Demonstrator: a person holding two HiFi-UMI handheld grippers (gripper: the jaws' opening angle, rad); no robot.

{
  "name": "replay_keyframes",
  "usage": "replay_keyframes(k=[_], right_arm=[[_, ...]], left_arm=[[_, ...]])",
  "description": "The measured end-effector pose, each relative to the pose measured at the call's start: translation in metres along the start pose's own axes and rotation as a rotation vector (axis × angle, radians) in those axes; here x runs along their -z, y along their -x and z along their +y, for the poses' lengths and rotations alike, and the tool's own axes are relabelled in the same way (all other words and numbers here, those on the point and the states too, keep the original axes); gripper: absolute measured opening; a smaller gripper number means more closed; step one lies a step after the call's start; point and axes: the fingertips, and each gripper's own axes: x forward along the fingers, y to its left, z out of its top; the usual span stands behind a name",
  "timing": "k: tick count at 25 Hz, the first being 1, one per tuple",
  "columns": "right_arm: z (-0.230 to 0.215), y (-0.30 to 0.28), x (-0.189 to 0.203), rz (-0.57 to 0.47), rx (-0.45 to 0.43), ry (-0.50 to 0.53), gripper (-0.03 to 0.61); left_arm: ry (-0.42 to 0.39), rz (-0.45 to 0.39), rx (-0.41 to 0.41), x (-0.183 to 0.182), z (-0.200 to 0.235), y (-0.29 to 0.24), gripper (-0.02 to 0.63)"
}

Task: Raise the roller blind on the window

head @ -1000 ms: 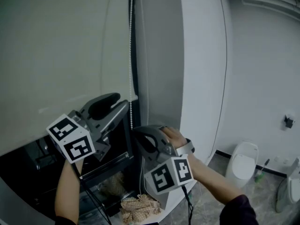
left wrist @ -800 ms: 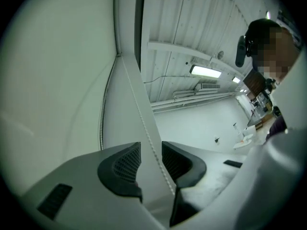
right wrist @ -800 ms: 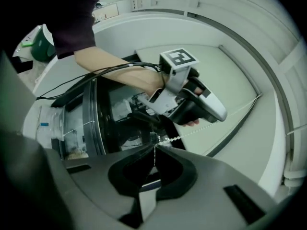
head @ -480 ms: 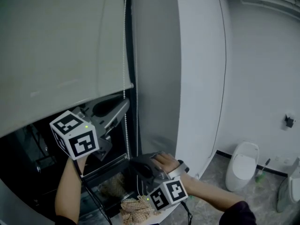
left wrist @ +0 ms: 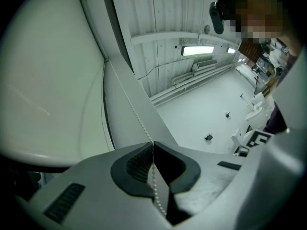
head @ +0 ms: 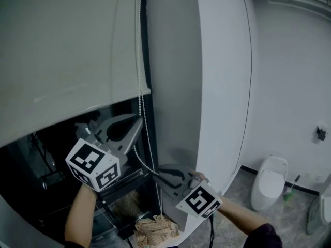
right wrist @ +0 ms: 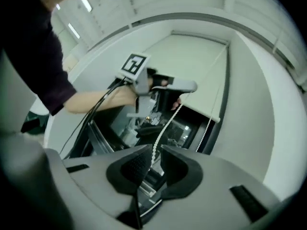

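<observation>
while the pale grey fabric roller blind (head: 67,50) covers the upper part of the window in view, a person works its white beaded pull chain (head: 139,45) with a handheld gripper in each hand. the left gripper (head: 138,124), raised just under the blind's lower right corner, is clenched on the chain. the left gripper view shows the beads pinched where its closed tips meet (left wrist: 152,143). lower and to the right, the right gripper (head: 155,172) has the same chain running between its jaws, which are opening. in the right gripper view (right wrist: 156,150) a sliver of gap shows at the tips, and the pads do not appear to press on the beads. between the two grippers the chain runs in a straight slant.

the job looks partly done. the blind's straight bottom rail (head: 77,117) sits clear of a band of dark window glass (head: 36,180) below it, but a broad sheet of fabric hangs above. the roller at the top is out of frame, so how much travel is left cannot be told. the grips suggest a hand-over-hand haul, with the left gripper taking the chain as the right lets go.
</observation>
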Motion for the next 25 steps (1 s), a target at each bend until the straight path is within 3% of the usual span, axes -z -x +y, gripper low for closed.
replay_keyframes(k=[5, 11, 14, 19, 25], right_arm=[[-0.065, 0.014, -0.039, -0.094, 0.07, -0.234, 0.046], [-0.133, 0.024, -0.113, -0.253, 0.072, -0.303, 0.048], [-0.146, 0.016, -0.145, -0.269, 0.012, -0.321, 0.116], [-0.152, -0.002, -0.17, -0.258, 0.004, -0.284, 0.117], [-0.142, -0.015, -0.177, -0.199, 0.047, -0.216, 0.115]], left_arm=[[-0.046, 0.042, 0.007, 0.028, -0.018, 0.0, 0.018], [-0.084, 0.079, 0.012, 0.06, -0.046, 0.009, 0.018], [-0.094, 0.089, 0.014, 0.069, -0.062, 0.015, 0.018], [-0.174, 0.117, 0.065, 0.091, -0.097, 0.023, 0.018], [-0.119, 0.173, 0.127, 0.137, -0.127, 0.051, 0.018]])
